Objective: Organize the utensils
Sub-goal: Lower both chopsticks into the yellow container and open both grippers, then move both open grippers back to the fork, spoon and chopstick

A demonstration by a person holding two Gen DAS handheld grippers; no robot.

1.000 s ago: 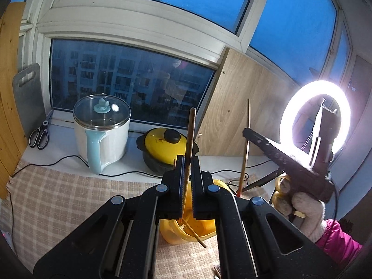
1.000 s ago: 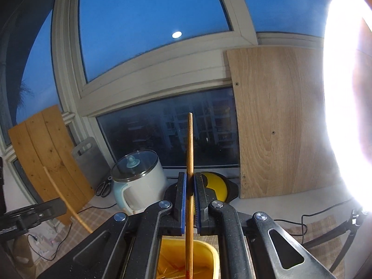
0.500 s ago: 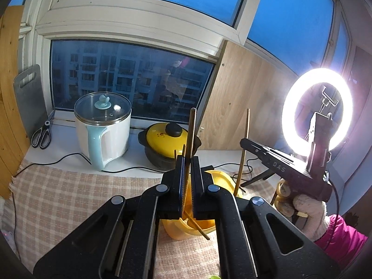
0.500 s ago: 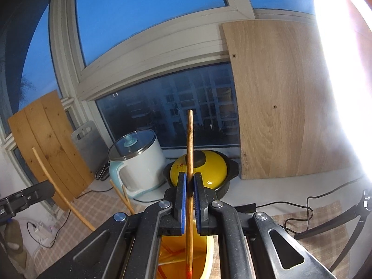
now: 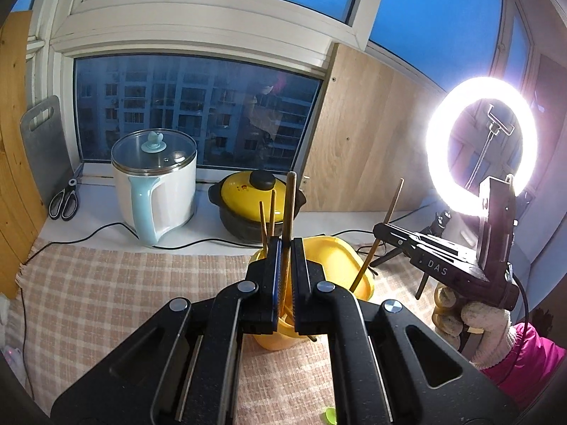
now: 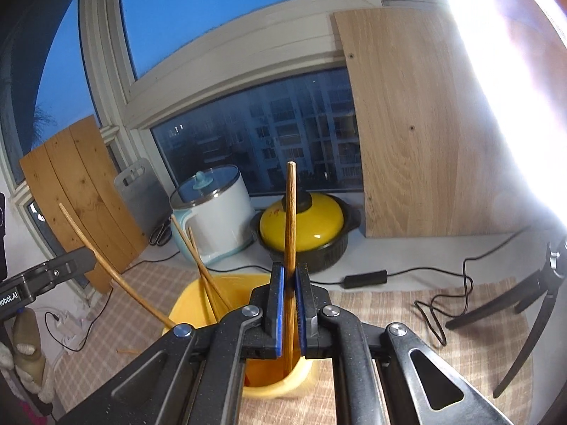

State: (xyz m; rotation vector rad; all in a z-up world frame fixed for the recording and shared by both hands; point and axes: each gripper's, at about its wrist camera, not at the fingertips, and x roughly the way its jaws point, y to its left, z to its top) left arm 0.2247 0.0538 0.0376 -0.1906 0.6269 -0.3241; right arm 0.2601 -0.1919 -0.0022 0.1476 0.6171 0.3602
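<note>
A yellow utensil holder (image 5: 336, 258) (image 6: 187, 301) stands on the checked cloth, with two wooden chopsticks (image 5: 266, 217) (image 6: 198, 258) leaning inside it. My left gripper (image 5: 286, 248) is shut on a wooden chopstick (image 5: 288, 205), held upright with its lower end inside the holder. My right gripper (image 6: 290, 276) is shut on another wooden chopstick (image 6: 290, 219), also upright with its tip down in the holder. The right gripper (image 5: 381, 232) shows in the left wrist view with its chopstick (image 5: 384, 226). The left gripper (image 6: 81, 258) and its chopstick (image 6: 113, 262) show in the right wrist view.
A white electric kettle (image 5: 156, 180) and a yellow lidded pot (image 5: 253, 202) stand on the sill behind the holder. Scissors (image 5: 65, 198) and a grey cutting board (image 5: 44, 141) are at far left. A ring light (image 5: 482, 148) on a tripod (image 6: 524, 301) stands at right, with cables (image 6: 443, 283).
Both grippers have come lower and closer to the yellow holder, and both held chopsticks have gone down into it. The two loose chopsticks in the holder have come into view.
</note>
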